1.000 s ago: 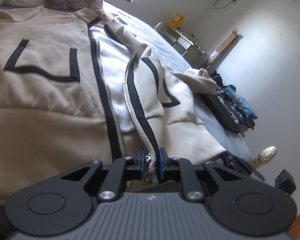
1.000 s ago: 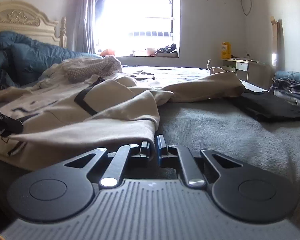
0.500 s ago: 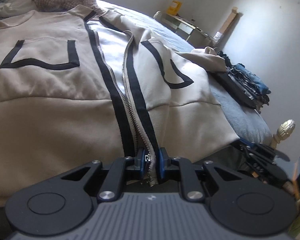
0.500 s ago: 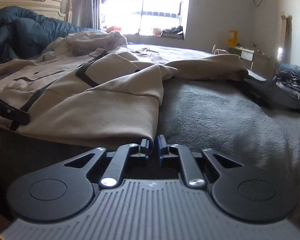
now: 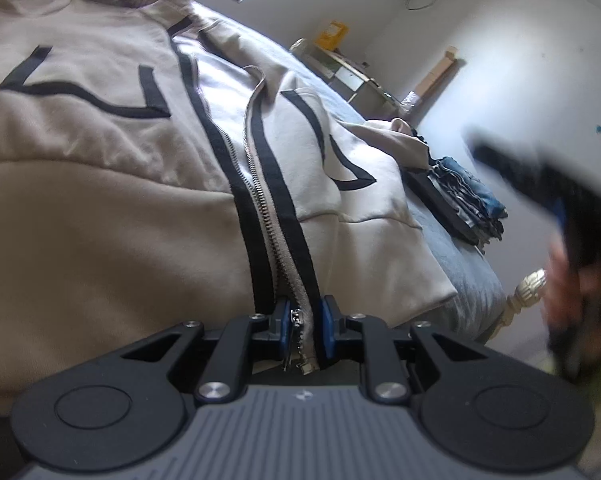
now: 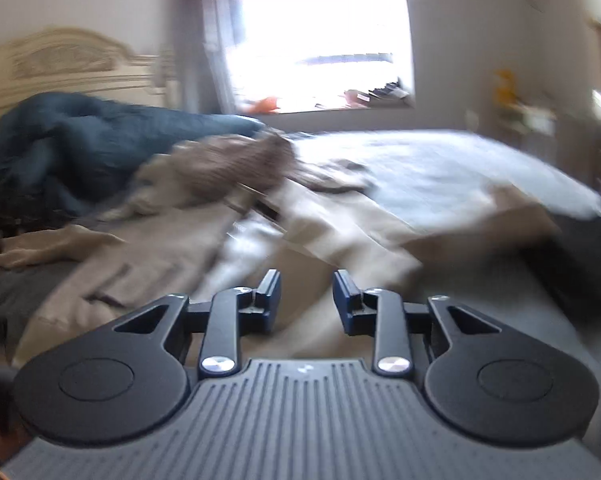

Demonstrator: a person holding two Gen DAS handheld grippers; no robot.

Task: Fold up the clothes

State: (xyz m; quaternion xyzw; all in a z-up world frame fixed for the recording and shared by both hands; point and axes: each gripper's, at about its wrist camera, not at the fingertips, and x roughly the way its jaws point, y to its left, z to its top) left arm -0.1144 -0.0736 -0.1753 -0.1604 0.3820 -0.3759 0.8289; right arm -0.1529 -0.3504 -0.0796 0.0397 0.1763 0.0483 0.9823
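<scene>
The beige jacket (image 5: 112, 184) is lying spread along the near edge of the bed (image 5: 456, 256). Your left gripper (image 5: 303, 334) is easing open around its zipper end (image 5: 298, 340). Your right gripper (image 6: 306, 300) has let go, lifting clear, jaws opening on nothing: the spreading looks finished.

The big beige zip-up jacket with black stripes (image 5: 112, 184) covers most of the bed from 9 to 1 o'clock in the left wrist view. A stack of folded dark and blue clothes (image 5: 464, 196) blocks the bed's edge at 3 o'clock. Between them lies a strip of bare grey-blue bed cover (image 5: 456, 256), free to pass. In the right wrist view, a lumpy dark blue quilt (image 6: 80, 140) fills 10 o'clock, with open cover at 1 o'clock.
</scene>
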